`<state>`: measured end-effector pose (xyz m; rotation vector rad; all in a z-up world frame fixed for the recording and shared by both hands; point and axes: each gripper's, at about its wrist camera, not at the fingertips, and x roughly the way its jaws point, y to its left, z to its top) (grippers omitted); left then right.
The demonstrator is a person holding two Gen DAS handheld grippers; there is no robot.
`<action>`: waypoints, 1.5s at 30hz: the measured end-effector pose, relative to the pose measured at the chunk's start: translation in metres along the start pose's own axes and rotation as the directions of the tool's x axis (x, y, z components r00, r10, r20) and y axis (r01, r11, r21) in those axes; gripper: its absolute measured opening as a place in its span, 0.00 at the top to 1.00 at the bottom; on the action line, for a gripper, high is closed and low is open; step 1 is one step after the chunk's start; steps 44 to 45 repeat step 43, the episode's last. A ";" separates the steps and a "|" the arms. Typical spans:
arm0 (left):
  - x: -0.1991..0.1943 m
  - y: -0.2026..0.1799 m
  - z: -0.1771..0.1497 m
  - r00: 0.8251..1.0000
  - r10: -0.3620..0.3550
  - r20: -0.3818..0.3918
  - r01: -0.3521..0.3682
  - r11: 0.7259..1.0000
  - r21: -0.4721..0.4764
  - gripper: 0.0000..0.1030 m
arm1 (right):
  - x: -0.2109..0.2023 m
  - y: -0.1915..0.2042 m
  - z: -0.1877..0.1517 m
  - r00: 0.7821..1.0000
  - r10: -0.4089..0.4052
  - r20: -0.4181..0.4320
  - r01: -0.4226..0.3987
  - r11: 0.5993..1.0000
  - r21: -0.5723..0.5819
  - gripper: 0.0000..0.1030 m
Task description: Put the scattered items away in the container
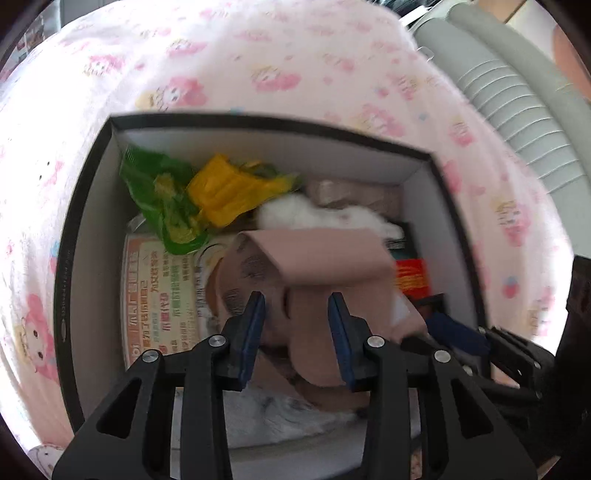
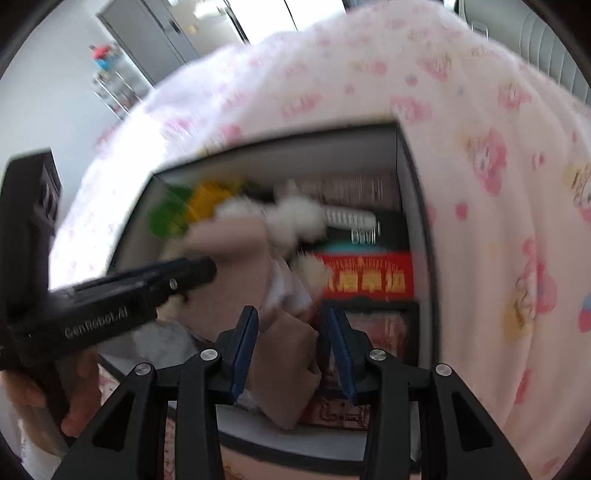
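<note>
Both my left gripper [image 1: 297, 312] and right gripper [image 2: 290, 326] stand apart around the pink cloth [image 1: 325, 254] in the box [image 1: 88, 192]; only the right view shows the comb [image 2: 351, 219] at one o'clock.

A home bedroom: cartoon-print pink bedsheet [image 1: 258, 74], grey wardrobe [image 2: 155, 26] behind.

both grippers point steeply down, side by side. left gripper [image 1: 297, 325] and right gripper [image 2: 290, 332] each have jaws parted, pads not pressing anything.
</note>
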<state>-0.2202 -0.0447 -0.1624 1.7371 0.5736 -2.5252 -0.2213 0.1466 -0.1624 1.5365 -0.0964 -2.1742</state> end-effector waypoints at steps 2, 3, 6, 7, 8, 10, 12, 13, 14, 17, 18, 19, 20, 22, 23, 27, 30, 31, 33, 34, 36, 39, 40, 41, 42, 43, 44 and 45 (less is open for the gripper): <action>0.013 0.005 0.001 0.999 -0.005 -0.041 0.004 1.000 -0.030 0.65 | 0.011 0.001 0.000 0.999 0.008 -0.033 -0.008 1.000 0.007 0.66; 0.014 0.005 0.000 0.999 -0.008 -0.042 0.006 0.999 -0.036 0.65 | 0.013 0.003 0.000 0.999 -0.009 -0.037 0.009 1.000 0.001 0.66; 0.010 -0.001 0.000 1.000 -0.001 -0.022 0.001 1.000 0.008 0.61 | 0.017 0.010 0.000 0.997 -0.068 -0.026 0.067 0.997 -0.026 0.65; 0.003 -0.007 -0.001 1.000 0.002 0.008 -0.002 0.999 0.044 0.56 | 0.018 0.010 0.000 0.997 -0.074 -0.021 0.073 0.997 -0.021 0.65; -0.003 -0.012 -0.003 0.999 0.011 0.043 -0.014 0.997 0.073 0.51 | 0.018 0.009 -0.001 0.997 -0.075 -0.017 0.074 0.997 -0.012 0.65; -0.024 -0.023 -0.009 0.989 0.047 0.140 -0.065 0.990 0.126 0.45 | 0.010 0.008 -0.001 0.997 -0.078 0.023 0.077 0.997 0.025 0.65; -0.049 -0.030 -0.017 0.974 0.054 0.219 -0.088 0.986 0.145 0.37 | -0.008 0.015 -0.003 0.985 -0.134 0.105 0.133 0.991 0.020 0.62; -0.058 -0.031 -0.020 0.969 0.047 0.243 -0.085 0.985 0.149 0.32 | -0.020 0.021 -0.005 0.973 -0.169 0.155 0.170 0.985 0.007 0.59; -0.068 -0.034 -0.022 0.963 0.039 0.265 -0.083 0.984 0.155 0.27 | -0.034 0.029 -0.007 0.959 -0.196 0.204 0.201 0.980 -0.001 0.52; -0.117 -0.037 -0.034 0.932 0.031 0.362 -0.106 0.977 0.188 0.19 | -0.081 0.044 -0.017 0.918 -0.234 0.320 0.245 0.970 0.008 0.41; -0.130 -0.039 -0.036 0.922 0.036 0.385 -0.118 0.974 0.193 0.18 | -0.097 0.049 -0.021 0.901 -0.248 0.357 0.260 0.966 0.015 0.37; -0.149 -0.041 -0.041 0.908 0.032 0.418 -0.125 0.973 0.196 0.15 | -0.114 0.055 -0.026 0.878 -0.265 0.398 0.277 0.960 0.027 0.35; -0.165 -0.038 -0.045 0.898 0.020 0.440 -0.117 0.974 0.195 0.12 | -0.131 0.063 -0.032 0.856 -0.282 0.435 0.295 0.955 0.038 0.32; -0.196 -0.039 -0.055 0.876 -0.024 0.483 -0.077 0.979 0.190 0.05 | -0.160 0.071 -0.043 0.822 -0.298 0.485 0.307 0.950 0.064 0.31; -0.211 -0.039 -0.063 0.863 -0.052 0.503 -0.051 0.981 0.190 0.00 | -0.173 0.075 -0.050 0.804 -0.307 0.509 0.307 0.948 0.086 0.30; -0.247 -0.039 -0.098 0.835 -0.053 0.547 -0.044 0.985 0.164 0.01 | -0.195 0.089 -0.084 0.767 -0.365 0.528 0.351 0.927 0.132 0.26; -0.258 -0.037 -0.123 0.817 -0.004 0.576 -0.097 0.985 0.144 0.01 | -0.200 0.094 -0.109 0.789 -0.352 0.503 0.332 0.934 0.134 0.26; -0.261 -0.036 -0.134 0.810 0.018 0.586 -0.117 0.984 0.132 0.01 | -0.201 0.095 -0.117 0.794 -0.348 0.498 0.324 0.936 0.138 0.26; -0.264 -0.035 -0.150 0.809 0.029 0.588 -0.129 0.983 0.128 0.01 | -0.202 0.096 -0.129 0.810 -0.333 0.483 0.304 0.942 0.140 0.26; -0.265 -0.035 -0.156 0.810 0.030 0.586 -0.126 0.984 0.123 0.01 | -0.203 0.097 -0.135 0.819 -0.320 0.476 0.289 0.947 0.139 0.26; -0.267 -0.033 -0.166 0.809 0.030 0.587 -0.118 0.987 0.113 0.01 | -0.207 0.102 -0.145 0.817 -0.323 0.478 0.292 0.946 0.140 0.26; -0.271 -0.032 -0.179 0.799 0.068 0.598 -0.153 0.984 0.093 0.01 | -0.215 0.107 -0.154 0.799 -0.338 0.498 0.313 0.940 0.137 0.26; -0.272 -0.032 -0.183 0.793 0.087 0.603 -0.171 0.982 0.083 0.01 | -0.217 0.108 -0.156 0.796 -0.338 0.503 0.314 0.940 0.135 0.26; -0.272 -0.032 -0.185 0.792 0.089 0.603 -0.174 0.981 0.083 0.01 | -0.220 0.111 -0.158 0.792 -0.338 0.508 0.317 0.939 0.130 0.26; -0.272 -0.032 -0.187 0.795 0.091 0.599 -0.178 0.980 0.087 0.01 | -0.222 0.114 -0.160 0.787 -0.341 0.515 0.324 0.938 0.126 0.26; -0.273 -0.032 -0.189 0.795 0.092 0.600 -0.179 0.980 0.086 0.01 | -0.222 0.114 -0.160 0.785 -0.341 0.517 0.328 0.937 0.120 0.26; -0.273 -0.032 -0.189 0.795 0.092 0.600 -0.179 0.980 0.086 0.01 | -0.222 0.114 -0.160 0.785 -0.341 0.517 0.328 0.937 0.120 0.26; -0.273 -0.032 -0.189 0.795 0.092 0.600 -0.179 0.980 0.086 0.01 | -0.222 0.114 -0.160 0.785 -0.341 0.517 0.328 0.937 0.120 0.26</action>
